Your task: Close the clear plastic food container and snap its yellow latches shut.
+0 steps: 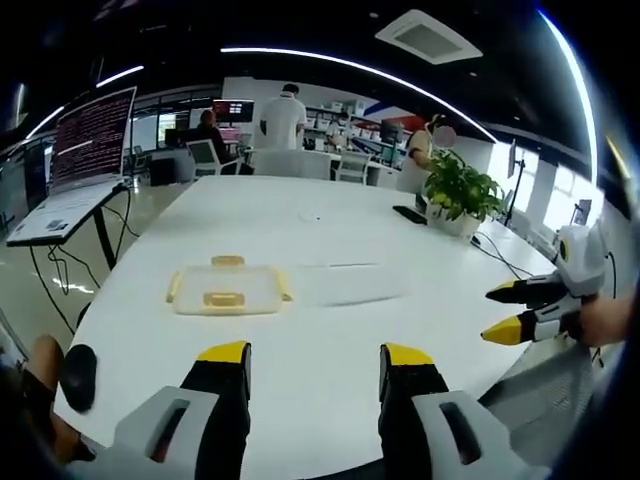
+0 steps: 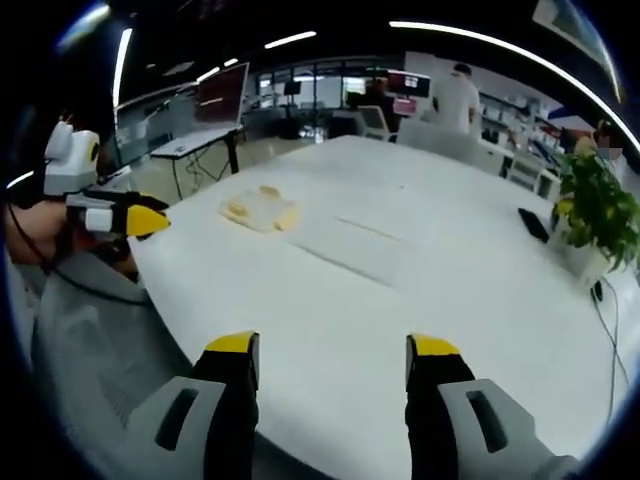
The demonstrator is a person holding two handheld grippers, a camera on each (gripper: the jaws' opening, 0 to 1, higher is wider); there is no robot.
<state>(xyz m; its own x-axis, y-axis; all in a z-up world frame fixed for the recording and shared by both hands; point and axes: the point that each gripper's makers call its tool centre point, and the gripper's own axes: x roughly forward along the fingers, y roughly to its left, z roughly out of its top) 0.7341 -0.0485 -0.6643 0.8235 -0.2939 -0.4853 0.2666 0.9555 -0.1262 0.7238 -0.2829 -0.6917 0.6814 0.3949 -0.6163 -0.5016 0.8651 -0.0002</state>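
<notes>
Grippers: your left gripper [image 1: 315, 352] and right gripper [image 2: 335, 345] both gape empty; clear plastic container with yellow latches [image 1: 228, 288] sits centre-left on the white round table [image 1: 330, 330].

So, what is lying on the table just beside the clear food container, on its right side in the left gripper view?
A flat clear sheet, probably the lid, lies on the white table next to the container. Whether anything lies under it cannot be told.

The clear plastic food container with yellow latches [image 1: 227, 289] lies on the white counter [image 1: 330, 380], ahead-left of the left jaws.
</notes>
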